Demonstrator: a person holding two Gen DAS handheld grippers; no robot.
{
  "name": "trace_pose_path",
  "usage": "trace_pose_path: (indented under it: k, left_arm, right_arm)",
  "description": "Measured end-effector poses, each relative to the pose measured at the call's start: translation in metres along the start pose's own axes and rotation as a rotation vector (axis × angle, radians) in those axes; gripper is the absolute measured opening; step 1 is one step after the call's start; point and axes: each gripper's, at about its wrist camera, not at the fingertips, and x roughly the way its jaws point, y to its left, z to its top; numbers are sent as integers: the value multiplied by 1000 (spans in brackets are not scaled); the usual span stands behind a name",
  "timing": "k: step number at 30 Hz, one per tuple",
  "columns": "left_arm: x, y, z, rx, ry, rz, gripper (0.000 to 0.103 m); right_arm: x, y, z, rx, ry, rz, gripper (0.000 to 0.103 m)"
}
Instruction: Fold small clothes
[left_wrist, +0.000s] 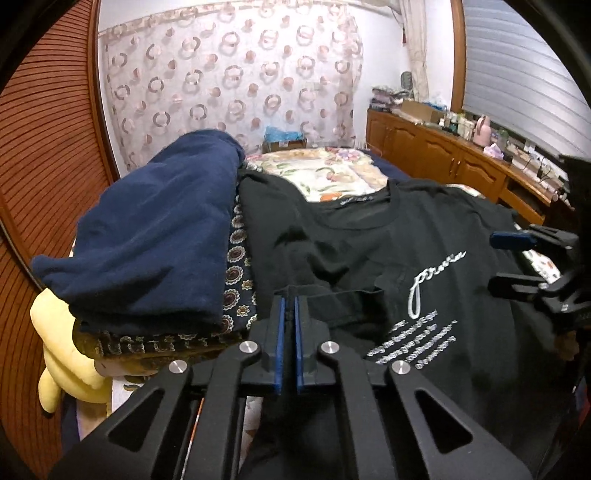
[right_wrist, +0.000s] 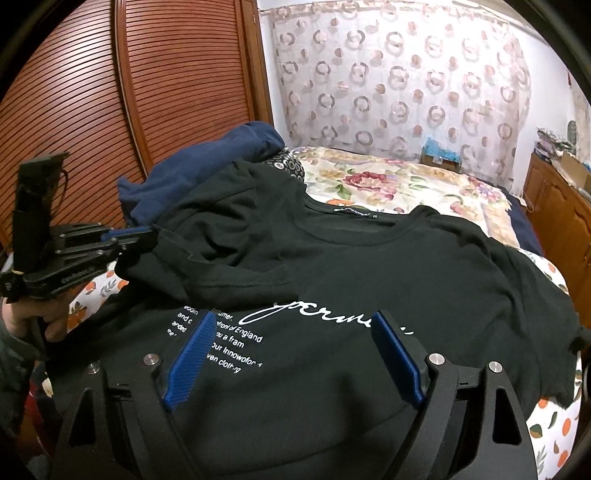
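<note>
A floral-printed bed cover (right_wrist: 388, 177) lies beyond both jaws. The black cotton T-shirt with white lettering (right_wrist: 369, 266) is spread on it, directly under the right gripper (right_wrist: 295, 332), jaws spread. The left gripper (left_wrist: 289, 299), jaws pressed together, pinches its folded-over sleeve. Left of those jaws sits a navy folded garment (left_wrist: 155, 229).

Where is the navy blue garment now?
The navy blue garment lies folded on a patterned pile, left of the black T-shirt, beside the wooden slatted door.
</note>
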Motion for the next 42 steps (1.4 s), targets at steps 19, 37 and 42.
trace_pose_path:
  k: [19,37,42]
  left_arm:
    - [-76,-46,-10,19,-107,-55,24]
    - [-84,-26,-20,-64,-150,-12,81]
    - [-82,-23,-27,-89,-152,0,81]
  right_arm:
    - [8,-5,3,31,-3,-10,83]
    - [56,14,32,1,78,77,62]
    - [83,20,34,-32,143,54,45]
